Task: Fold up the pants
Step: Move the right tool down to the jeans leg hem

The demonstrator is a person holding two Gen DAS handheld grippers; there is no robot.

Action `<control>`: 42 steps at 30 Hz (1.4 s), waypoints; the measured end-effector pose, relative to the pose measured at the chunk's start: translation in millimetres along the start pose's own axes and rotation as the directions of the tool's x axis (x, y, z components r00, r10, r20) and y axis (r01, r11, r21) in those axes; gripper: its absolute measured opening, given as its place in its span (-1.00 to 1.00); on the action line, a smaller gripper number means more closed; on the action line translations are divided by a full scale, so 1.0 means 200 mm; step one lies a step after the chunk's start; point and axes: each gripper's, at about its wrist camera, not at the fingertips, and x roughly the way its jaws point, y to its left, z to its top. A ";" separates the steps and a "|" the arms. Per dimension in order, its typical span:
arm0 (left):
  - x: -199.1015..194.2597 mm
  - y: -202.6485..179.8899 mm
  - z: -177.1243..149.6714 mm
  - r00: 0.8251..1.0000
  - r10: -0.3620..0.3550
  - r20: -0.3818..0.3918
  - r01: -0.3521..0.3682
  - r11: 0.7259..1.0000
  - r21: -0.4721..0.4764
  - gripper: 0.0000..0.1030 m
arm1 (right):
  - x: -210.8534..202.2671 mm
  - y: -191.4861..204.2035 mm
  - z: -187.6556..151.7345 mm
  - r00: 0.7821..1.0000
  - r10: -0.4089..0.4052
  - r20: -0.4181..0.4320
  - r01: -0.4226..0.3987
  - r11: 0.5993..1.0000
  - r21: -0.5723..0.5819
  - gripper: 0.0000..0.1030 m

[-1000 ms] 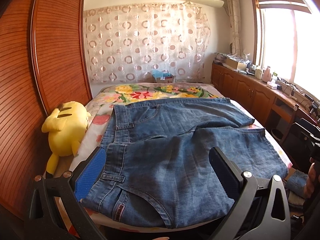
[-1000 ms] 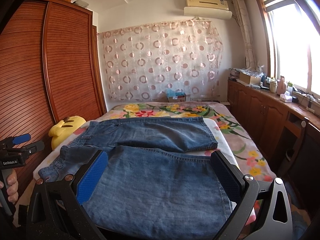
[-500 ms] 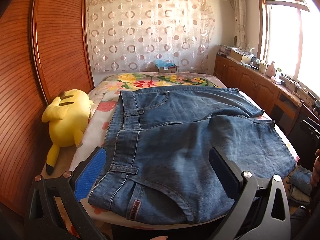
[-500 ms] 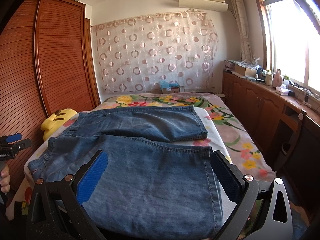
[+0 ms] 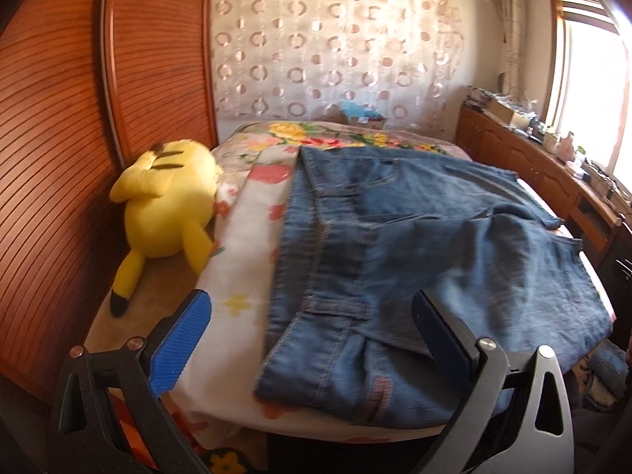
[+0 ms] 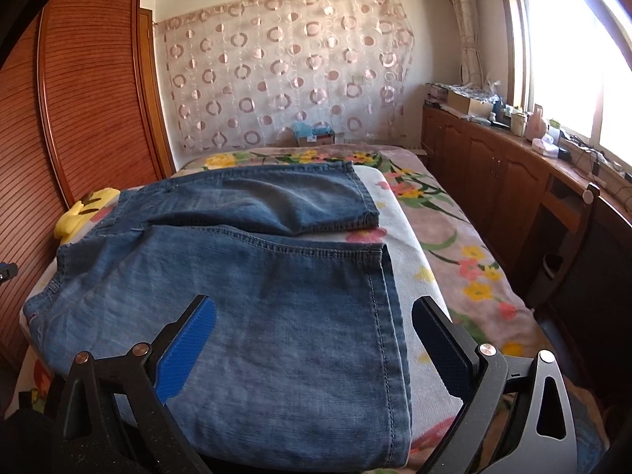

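1. At the far left of the left wrist view a wooden slatted wardrobe point(image 5: 59, 126) fills the frame edge, and a yellow plush toy point(image 5: 166, 201) lies on its side against it at the bed's left margin.
2. Lower left to lower right of that view, the left claw point(image 5: 312, 330) hangs wide open with nothing between its blue pads point(image 5: 177, 339); it hovers over the near edge of the bed point(image 5: 245, 260), its gap framing the waistband corner of the pants.
3. The pants point(image 5: 414, 245), blue denim, lie flat across the centre and right of the floral bedspread, waistband toward the left, legs running right.
4. In the right wrist view the pants point(image 6: 245, 300) spread from the left edge to the centre, the two legs side by side, their hems ending mid-frame.
5. Along the bottom of that view the right claw point(image 6: 314, 330) is likewise fully spread and empty, poised above the nearer leg's hem end.
6. At the right a wooden cabinet point(image 6: 493, 173) runs beneath the bright window point(image 6: 572, 51).
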 end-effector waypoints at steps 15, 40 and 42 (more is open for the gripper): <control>0.16 0.10 -0.18 0.992 -0.011 -0.127 0.007 0.999 -0.033 0.55 | 0.01 -0.09 0.01 0.997 -0.008 -0.082 0.007 1.000 -0.005 0.82; 0.21 0.10 -0.23 0.986 -0.020 -0.165 0.018 1.000 -0.014 0.33 | -0.12 -0.20 -0.04 0.983 0.019 -0.184 -0.019 1.000 0.002 0.22; 0.20 0.10 -0.22 0.986 -0.027 -0.165 0.026 1.000 -0.008 0.26 | -0.10 -0.21 -0.03 0.984 0.007 -0.178 -0.009 1.000 -0.007 0.09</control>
